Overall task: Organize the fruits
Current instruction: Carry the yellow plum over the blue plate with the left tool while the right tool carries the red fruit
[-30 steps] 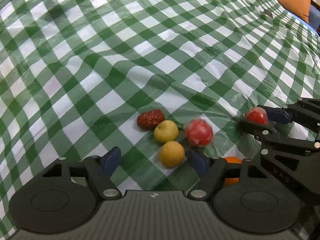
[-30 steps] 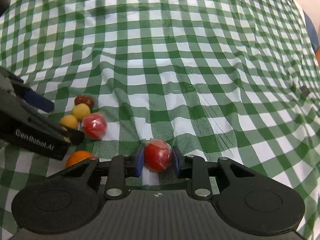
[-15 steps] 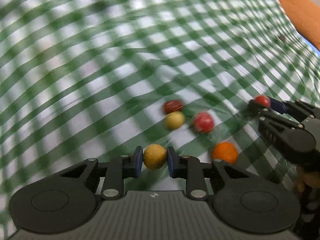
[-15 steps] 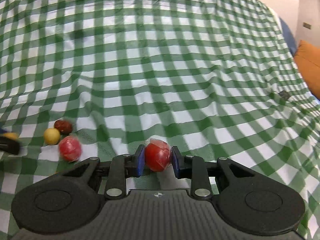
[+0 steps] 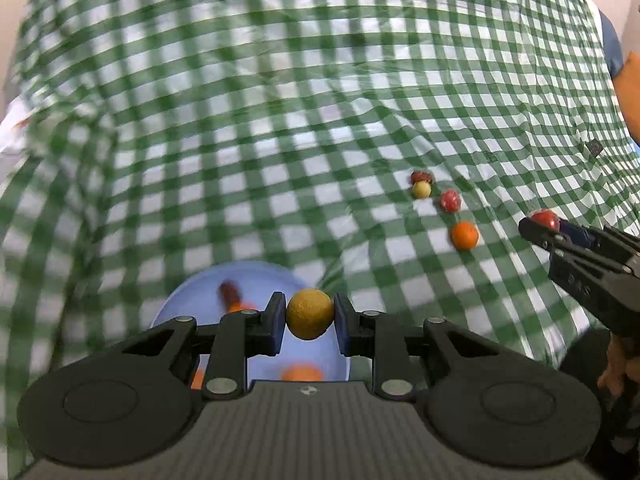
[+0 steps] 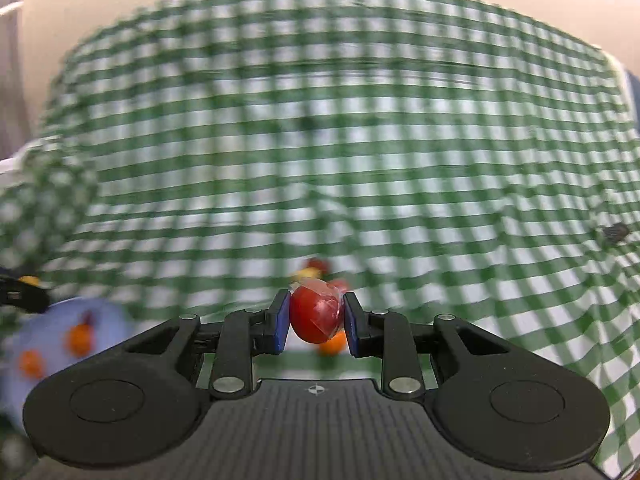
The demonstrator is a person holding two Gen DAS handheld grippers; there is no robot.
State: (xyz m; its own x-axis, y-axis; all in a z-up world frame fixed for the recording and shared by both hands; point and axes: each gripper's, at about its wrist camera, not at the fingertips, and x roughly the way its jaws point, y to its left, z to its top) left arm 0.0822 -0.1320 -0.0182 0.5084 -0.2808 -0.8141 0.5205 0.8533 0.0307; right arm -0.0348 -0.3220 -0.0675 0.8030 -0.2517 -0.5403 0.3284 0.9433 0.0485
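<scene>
Green-and-white checked tablecloth [image 5: 280, 120]; pale blue bowl [image 5: 192, 300]; yellow fruit [image 5: 310, 314]; red fruit [image 6: 317, 314].

I am pinching a red plastic-wrapped fruit [image 6: 317, 319] between the blue pads [image 6: 281, 323] of my right gripper [image 6: 316, 322]. Over the green checked tablecloth [image 6: 360, 152], blurred fruits are showing just behind it. A pale blue plate [image 6: 52, 320] carrying orange pieces [image 6: 79, 338] is lying toward the cloth's left edge.

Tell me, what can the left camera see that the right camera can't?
Only the left wrist view shows the orange cushion and the right gripper from the side. Only the right wrist view shows the plastic wrap on the red fruit. Both show the blue plate, the checked cloth and the yellow fruit in the left gripper.
</scene>
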